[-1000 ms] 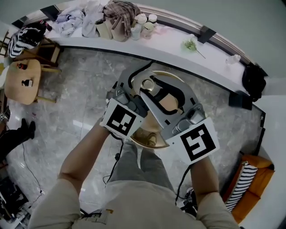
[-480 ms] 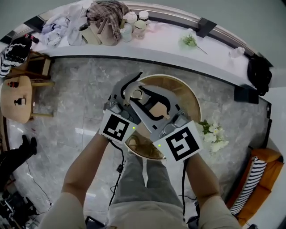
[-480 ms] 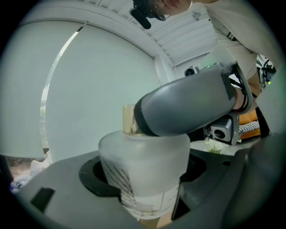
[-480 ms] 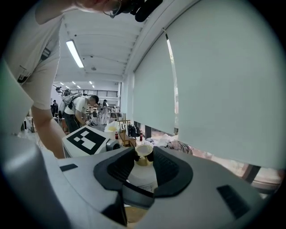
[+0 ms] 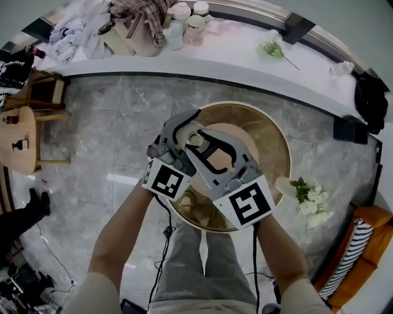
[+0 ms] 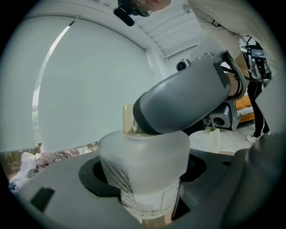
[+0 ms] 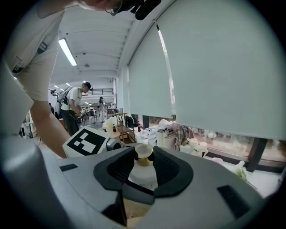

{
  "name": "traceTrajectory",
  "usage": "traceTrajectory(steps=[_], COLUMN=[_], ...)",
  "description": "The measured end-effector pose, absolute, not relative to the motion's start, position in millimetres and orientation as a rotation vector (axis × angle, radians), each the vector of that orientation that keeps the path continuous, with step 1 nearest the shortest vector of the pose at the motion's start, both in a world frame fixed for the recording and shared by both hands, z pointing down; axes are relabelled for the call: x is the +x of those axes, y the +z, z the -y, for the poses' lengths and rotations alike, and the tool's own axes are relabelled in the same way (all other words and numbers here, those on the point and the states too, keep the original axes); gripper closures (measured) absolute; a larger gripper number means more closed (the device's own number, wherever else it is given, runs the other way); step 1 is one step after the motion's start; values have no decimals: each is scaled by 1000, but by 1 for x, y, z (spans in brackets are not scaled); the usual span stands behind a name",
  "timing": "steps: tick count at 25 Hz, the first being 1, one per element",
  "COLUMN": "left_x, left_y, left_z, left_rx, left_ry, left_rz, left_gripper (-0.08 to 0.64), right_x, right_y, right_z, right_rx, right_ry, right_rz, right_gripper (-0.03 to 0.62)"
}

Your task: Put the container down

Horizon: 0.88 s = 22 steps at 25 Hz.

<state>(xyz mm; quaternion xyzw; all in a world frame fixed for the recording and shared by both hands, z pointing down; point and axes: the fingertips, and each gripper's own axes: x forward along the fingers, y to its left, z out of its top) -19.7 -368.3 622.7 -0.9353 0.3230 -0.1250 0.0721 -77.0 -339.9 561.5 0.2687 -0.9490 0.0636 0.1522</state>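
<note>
A frosted white container [image 5: 198, 140] with a tan cap hangs just above a round wooden table [image 5: 265, 136], held by both grippers. In the left gripper view my left gripper [image 6: 144, 181] is shut on its wide body [image 6: 143, 163], which fills the round hollows of the jaws. My right gripper [image 7: 144, 162] is shut on the container's neck just under the cap [image 7: 144, 151]. Seen from the head view, the left gripper [image 5: 186, 131] and right gripper [image 5: 207, 148] cross over the table's left half. The container's base is hidden.
A white vase of flowers [image 5: 302, 190] stands at the table's right edge. A long white counter [image 5: 233, 61] with clothes and jars [image 5: 184, 18] runs along the back. A wooden stool [image 5: 18, 138] stands at the left on the marble floor.
Both grippers have come down together with the container, from high above the floor to just over the round table. Their hold looks the same.
</note>
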Motion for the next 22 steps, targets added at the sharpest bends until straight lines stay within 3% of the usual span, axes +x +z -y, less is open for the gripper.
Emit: traceTrajectory(steps=[11, 22], left_x=[-24, -24], left_y=[743, 839], left_z=[379, 372], left_rx=[-2884, -2945], left_ry=[-398, -615], left_rz=[-949, -894], left_gripper=[212, 212], right_x=[-84, -83], right_y=[679, 769], right_z=[355, 357], right_rx=[828, 866], right_ry=[248, 352], right_rz=[2662, 2582], right_gripper=[465, 465])
